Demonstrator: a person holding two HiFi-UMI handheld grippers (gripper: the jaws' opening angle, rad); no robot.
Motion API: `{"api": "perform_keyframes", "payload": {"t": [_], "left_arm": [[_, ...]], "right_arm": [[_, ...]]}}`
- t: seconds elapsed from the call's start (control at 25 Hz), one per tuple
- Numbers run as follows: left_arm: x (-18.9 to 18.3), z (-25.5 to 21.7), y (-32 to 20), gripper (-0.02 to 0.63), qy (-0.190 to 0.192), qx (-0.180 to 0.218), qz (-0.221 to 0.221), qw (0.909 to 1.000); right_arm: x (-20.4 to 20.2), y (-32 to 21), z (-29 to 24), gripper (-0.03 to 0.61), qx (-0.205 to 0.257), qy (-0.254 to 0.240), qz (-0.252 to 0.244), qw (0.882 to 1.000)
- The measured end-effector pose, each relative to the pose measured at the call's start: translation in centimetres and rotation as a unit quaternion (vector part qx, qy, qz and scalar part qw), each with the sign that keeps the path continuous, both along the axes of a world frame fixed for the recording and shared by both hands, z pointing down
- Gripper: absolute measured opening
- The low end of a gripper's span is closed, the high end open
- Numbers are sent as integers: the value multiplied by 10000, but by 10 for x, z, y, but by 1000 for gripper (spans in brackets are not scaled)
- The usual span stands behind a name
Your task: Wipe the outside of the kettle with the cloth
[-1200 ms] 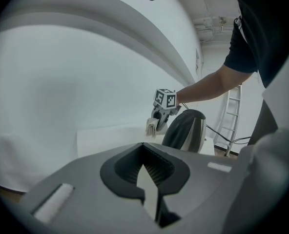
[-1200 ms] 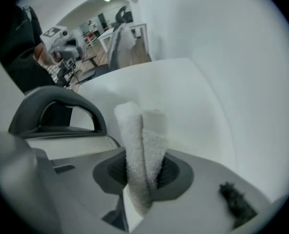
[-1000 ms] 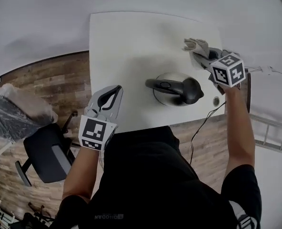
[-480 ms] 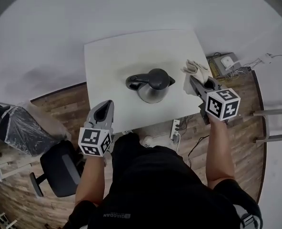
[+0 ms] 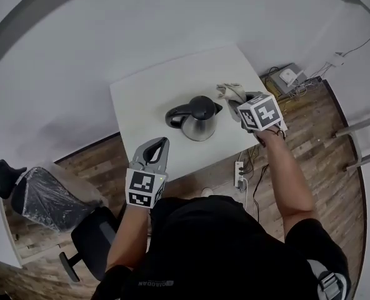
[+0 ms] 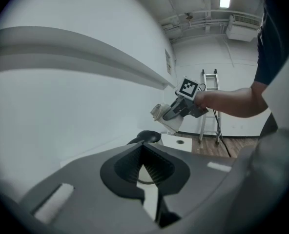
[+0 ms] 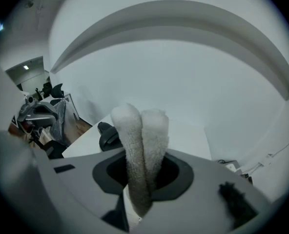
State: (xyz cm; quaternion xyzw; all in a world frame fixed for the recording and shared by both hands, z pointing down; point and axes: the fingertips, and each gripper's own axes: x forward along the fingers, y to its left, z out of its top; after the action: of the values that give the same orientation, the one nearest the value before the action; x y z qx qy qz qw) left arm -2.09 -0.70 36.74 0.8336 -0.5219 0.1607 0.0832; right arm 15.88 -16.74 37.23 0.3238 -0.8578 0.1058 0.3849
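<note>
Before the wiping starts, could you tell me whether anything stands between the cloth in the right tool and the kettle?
Nothing visible does. The right tool, shut on the cloth, is held to the right of the kettle in the head view, and only bare table shows in the gap between them.

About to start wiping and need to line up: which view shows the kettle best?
The head view: the whole kettle shows on the white table, handle, lid and steel body. The left gripper view shows only its black top over the jaws; the right gripper view only a black part beside the cloth.
</note>
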Motion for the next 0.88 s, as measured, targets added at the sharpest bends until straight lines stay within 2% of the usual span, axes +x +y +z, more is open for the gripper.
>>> {"api": "perform_keyframes", "payload": {"t": [0.08, 0.16, 0.32, 0.48, 0.6, 0.76, 0.88], "left_arm": [[-21, 2, -2, 6, -219, 1, 315, 9993], [-44, 6, -4, 6, -270, -33, 571, 9980], [-83, 13, -9, 6, -101, -18, 1014, 9948], [-112, 20, -12, 6, 134, -57, 1385, 9903], [-126, 20, -9, 6, 268, -61, 1562, 9874], [-140, 24, -5, 6, 443, -82, 1676, 9848], [-154, 27, -3, 6, 495, -89, 1731, 9836]], "right_arm": [[-8, -10, 6, 92, -127, 414, 178, 9989], [-22, -15, 12, 92, -285, 613, 348, 9971], [-41, -21, 20, 92, -545, 1033, 697, 9907], [-55, -19, 25, 92, -856, 1950, 827, 9736], [-65, -20, 21, 92, -948, 2316, 936, 9636], [-84, -11, 16, 92, -944, 2629, 922, 9558], [-109, -4, 14, 92, -779, 3078, 591, 9464]]}}
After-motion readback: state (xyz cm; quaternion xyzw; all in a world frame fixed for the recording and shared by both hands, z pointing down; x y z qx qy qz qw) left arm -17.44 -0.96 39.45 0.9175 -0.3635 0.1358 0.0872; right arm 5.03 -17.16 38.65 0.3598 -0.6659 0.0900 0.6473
